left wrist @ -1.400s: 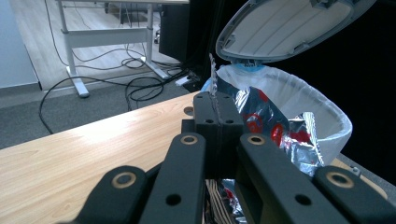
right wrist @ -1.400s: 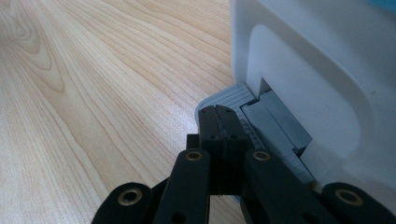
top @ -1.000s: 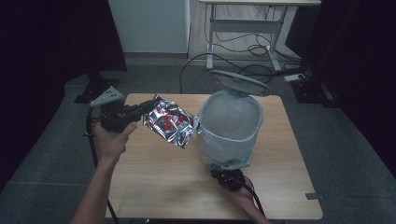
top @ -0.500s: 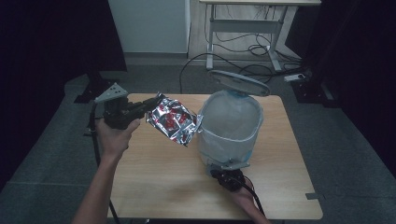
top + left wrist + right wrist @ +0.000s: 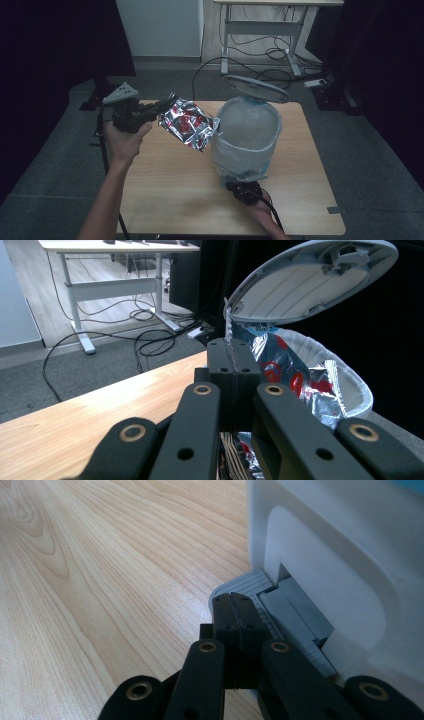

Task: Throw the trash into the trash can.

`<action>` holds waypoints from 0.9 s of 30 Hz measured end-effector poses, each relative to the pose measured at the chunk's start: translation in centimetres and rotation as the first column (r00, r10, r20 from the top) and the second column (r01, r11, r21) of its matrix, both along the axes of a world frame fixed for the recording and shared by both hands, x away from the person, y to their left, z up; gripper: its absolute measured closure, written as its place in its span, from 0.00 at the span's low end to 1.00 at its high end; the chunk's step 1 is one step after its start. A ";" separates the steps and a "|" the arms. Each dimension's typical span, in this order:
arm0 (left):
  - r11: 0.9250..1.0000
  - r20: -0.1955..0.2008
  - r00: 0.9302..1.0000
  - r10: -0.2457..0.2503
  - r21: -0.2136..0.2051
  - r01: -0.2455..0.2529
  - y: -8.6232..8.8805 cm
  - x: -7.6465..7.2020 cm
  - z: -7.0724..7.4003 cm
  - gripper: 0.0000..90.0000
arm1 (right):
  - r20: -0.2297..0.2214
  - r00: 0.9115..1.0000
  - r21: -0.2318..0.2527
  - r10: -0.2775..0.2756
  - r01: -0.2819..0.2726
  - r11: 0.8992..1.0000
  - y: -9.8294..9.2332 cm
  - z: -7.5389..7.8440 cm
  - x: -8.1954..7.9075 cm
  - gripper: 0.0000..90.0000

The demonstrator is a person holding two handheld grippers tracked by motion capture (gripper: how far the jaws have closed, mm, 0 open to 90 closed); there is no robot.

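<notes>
— What's moved?
— The foil bag [image 5: 188,123], pinched in the closed left gripper [image 5: 159,108], has edged closer to the bin [image 5: 245,145].
— Lid [image 5: 256,88] up?
— Yes — the closed right gripper [image 5: 231,602] presses the pedal [image 5: 280,622]. Drop looks near.

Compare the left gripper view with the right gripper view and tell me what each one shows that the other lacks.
Left gripper view alone: the raised bin lid, the liner rim, and the foil packet pinched in the shut left claw, with a desk and floor cables behind.

Right gripper view alone: the grey pedal at the bin's foot, with the shut right claw pressed onto it.

Both: the white bin and the wooden table.
</notes>
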State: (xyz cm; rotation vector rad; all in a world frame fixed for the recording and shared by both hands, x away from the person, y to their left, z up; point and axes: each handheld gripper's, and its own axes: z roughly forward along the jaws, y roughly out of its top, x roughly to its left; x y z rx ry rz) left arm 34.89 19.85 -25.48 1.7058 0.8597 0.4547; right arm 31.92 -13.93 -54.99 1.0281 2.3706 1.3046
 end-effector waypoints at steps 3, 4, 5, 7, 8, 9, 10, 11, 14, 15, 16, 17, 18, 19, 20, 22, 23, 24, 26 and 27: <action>1.000 -0.003 1.000 -0.001 -0.001 0.001 -0.1 0.1 0.0 1.00 | -0.001 1.000 -0.002 0.000 0.000 1.000 0.0 0.0 0.0 1.00; 1.000 -0.004 1.000 -0.001 0.000 0.001 -0.2 0.2 0.0 1.00 | -0.001 1.000 -0.002 0.000 0.000 1.000 0.0 0.0 0.0 1.00; 1.000 -0.004 1.000 -0.001 -0.001 0.001 -0.2 0.2 0.0 1.00 | -0.001 1.000 -0.002 0.000 0.000 1.000 0.0 0.0 0.0 1.00; 1.000 -0.004 1.000 0.000 -0.003 0.000 -0.2 0.3 0.1 1.00 | -0.001 1.000 -0.002 0.001 -0.001 1.000 0.0 0.0 0.0 1.00; 1.000 -0.004 1.000 -0.001 -0.004 0.001 -0.3 0.3 0.1 1.00 | -0.001 1.000 -0.002 0.002 -0.002 1.000 0.0 0.0 0.0 1.00; 1.000 -0.003 1.000 -0.002 -0.002 0.002 -0.3 0.3 0.1 1.00 | -0.001 1.000 -0.002 0.002 -0.002 1.000 0.0 0.0 0.0 1.00; 1.000 -0.003 1.000 -0.003 -0.002 0.003 -0.4 0.4 0.2 1.00 | -0.001 1.000 -0.003 0.002 -0.002 1.000 0.0 0.0 0.0 1.00; 1.000 -0.003 1.000 -0.004 -0.003 0.004 -0.4 0.4 0.2 1.00 | -0.001 1.000 -0.003 0.002 -0.002 1.000 0.0 0.0 0.0 1.00; 1.000 -0.006 1.000 -0.009 0.000 0.009 -0.7 0.6 0.1 1.00 | -0.001 1.000 -0.005 0.004 -0.004 1.000 0.0 0.0 0.0 1.00; 1.000 -0.007 1.000 -0.010 0.001 0.010 -0.9 0.7 0.1 1.00 | -0.001 1.000 -0.004 0.005 -0.005 1.000 0.0 0.0 0.0 1.00; 1.000 -0.007 1.000 -0.011 0.001 0.011 -1.0 0.7 0.1 1.00 | -0.001 1.000 -0.006 0.006 -0.006 1.000 0.0 0.0 0.0 1.00; 1.000 -0.008 1.000 -0.012 0.002 0.012 -1.1 0.8 0.0 1.00 | 0.000 1.000 -0.006 0.007 -0.007 1.000 0.0 0.0 0.0 1.00; 1.000 -0.008 1.000 -0.015 0.003 0.015 -1.3 0.9 0.0 1.00 | 0.000 1.000 -0.006 0.007 -0.007 1.000 0.0 0.0 0.0 1.00; 1.000 -0.008 1.000 -0.016 0.002 0.016 -1.3 0.9 0.1 1.00 | 0.000 1.000 -0.007 0.008 -0.008 1.000 0.0 0.0 0.0 1.00; 1.000 -0.008 1.000 -0.017 0.001 0.017 -1.4 1.0 0.1 1.00 | 0.000 1.000 -0.007 0.008 -0.008 1.000 0.0 0.0 0.0 1.00; 1.000 -0.009 1.000 -0.021 -0.004 0.021 -1.7 1.1 0.0 1.00 | 0.000 1.000 -0.007 0.008 -0.008 1.000 0.0 0.0 0.0 1.00; 1.000 -0.010 1.000 -0.022 0.000 0.022 -1.8 1.1 0.0 1.00 | 0.000 1.000 -0.007 0.008 -0.008 1.000 0.0 0.0 0.0 1.00; 1.000 -0.010 1.000 -0.023 0.003 0.023 -1.9 1.2 0.0 1.00 | 0.000 1.000 -0.006 0.008 -0.008 1.000 0.0 0.0 0.0 1.00; 1.000 -0.012 1.000 -0.025 0.000 0.025 -2.1 1.3 -0.1 1.00 | 0.000 1.000 -0.006 0.008 -0.008 1.000 0.0 0.0 0.0 1.00; 1.000 -0.012 1.000 -0.026 0.000 0.026 -2.3 1.3 -0.1 1.00 | 0.000 1.000 -0.007 0.008 -0.008 1.000 0.0 0.0 0.0 1.00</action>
